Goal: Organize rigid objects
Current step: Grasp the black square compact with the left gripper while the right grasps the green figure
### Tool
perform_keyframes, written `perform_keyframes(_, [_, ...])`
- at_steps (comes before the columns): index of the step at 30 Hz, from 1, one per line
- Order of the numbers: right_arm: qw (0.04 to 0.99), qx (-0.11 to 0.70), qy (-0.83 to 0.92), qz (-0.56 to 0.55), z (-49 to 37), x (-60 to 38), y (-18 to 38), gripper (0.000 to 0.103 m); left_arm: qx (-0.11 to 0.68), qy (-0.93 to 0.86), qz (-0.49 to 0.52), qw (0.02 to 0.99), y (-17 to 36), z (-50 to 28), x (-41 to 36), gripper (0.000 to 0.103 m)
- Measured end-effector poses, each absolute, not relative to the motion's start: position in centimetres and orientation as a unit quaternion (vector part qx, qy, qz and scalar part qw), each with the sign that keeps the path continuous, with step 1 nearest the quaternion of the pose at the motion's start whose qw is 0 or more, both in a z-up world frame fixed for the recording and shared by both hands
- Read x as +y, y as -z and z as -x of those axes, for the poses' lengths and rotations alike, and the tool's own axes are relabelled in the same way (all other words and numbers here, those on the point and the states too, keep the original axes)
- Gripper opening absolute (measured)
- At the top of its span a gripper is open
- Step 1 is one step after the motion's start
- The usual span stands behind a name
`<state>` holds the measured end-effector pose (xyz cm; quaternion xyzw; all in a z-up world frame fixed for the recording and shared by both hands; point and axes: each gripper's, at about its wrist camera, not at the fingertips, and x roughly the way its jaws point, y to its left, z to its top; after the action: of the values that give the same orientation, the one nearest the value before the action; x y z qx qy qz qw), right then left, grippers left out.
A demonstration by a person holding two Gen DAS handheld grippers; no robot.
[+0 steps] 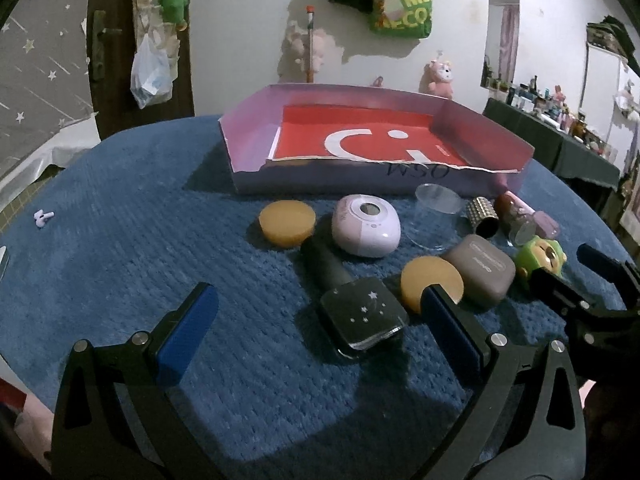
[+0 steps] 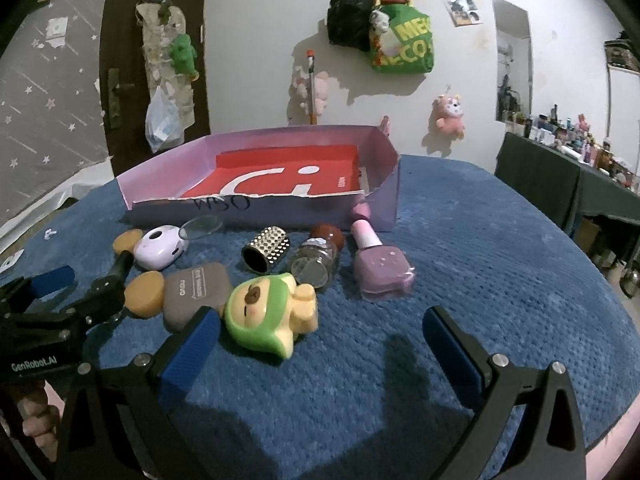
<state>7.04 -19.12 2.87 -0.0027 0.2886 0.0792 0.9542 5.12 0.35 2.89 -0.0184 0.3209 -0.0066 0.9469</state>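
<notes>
Left hand-held gripper (image 1: 316, 328): spread, empty, framing the star-marked brush (image 1: 362, 314); right hand-held gripper (image 2: 320, 336): spread, empty, beside the green figurine (image 2: 266, 312). Box (image 2: 256, 210), far table edge: nothing inside; sorting judged unstarted, next closing on the brush.

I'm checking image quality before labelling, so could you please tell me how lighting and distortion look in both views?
Left wrist view: dim room, fisheye bends the blue cloth, both claw shadows fall forward, glare on the dark starred block. Right wrist view: equally dim and curved, items sharp, green toy casts a soft shadow.
</notes>
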Motion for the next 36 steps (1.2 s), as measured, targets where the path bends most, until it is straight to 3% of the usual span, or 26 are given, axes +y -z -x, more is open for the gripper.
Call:
perform_keyframes(7, [0.947,0.302,-0.108,-0.003,-8.2,-19.0,-2.8,0.093,0.332,0.0,0.021,0.943,-3.0,-5.3,0.7,0.094])
perform_keyframes(18, [0.943,0.309,-0.122,-0.016,-8.7,-19.5,-2.6,0.093,0.337,-0.01,0.003,0.941,-2.9,-4.9,1.0,0.093])
perform_keyframes(19, [0.943,0.31,-0.124,-0.016,-8.5,-19.5,-2.6,0.092,0.343,-0.01,0.003,0.939,-2.7,-5.1,0.8,0.091])
perform_keyframes(21, [0.942,0.309,-0.132,-0.019,-8.5,-19.4,-2.6,0.088,0.357,0.005,0.006,0.934,-2.2,-5.7,0.6,0.077])
perform_keyframes(22, [0.941,0.309,-0.138,-0.022,-8.5,-19.5,-2.6,0.085,0.352,0.003,0.006,0.936,-2.2,-5.7,0.5,0.077])
perform_keyframes(24, [0.938,0.309,-0.154,-0.03,-8.6,-19.4,-2.6,0.077,0.35,0.016,0.005,0.937,-2.3,-5.8,0.1,0.062])
perform_keyframes(25, [0.935,0.31,-0.167,-0.033,-8.6,-19.4,-2.5,0.068,0.348,0.022,0.003,0.937,-2.4,-5.9,0.0,0.056])
perform_keyframes(26, [0.93,0.313,-0.186,-0.042,-8.6,-19.4,-2.3,0.056,0.347,0.033,0.0,0.937,-2.4,-5.9,-0.3,0.042])
perform_keyframes(27, [0.925,0.316,-0.203,-0.054,-8.7,-19.6,-2.2,0.049,0.347,0.034,-0.005,0.937,-2.5,-5.8,-0.6,0.04])
perform_keyframes(36, [0.927,0.298,-0.215,-0.073,-7.9,-20.4,-3.9,0.05,0.32,0.056,-0.001,0.946,-4.6,-4.9,-0.8,0.04])
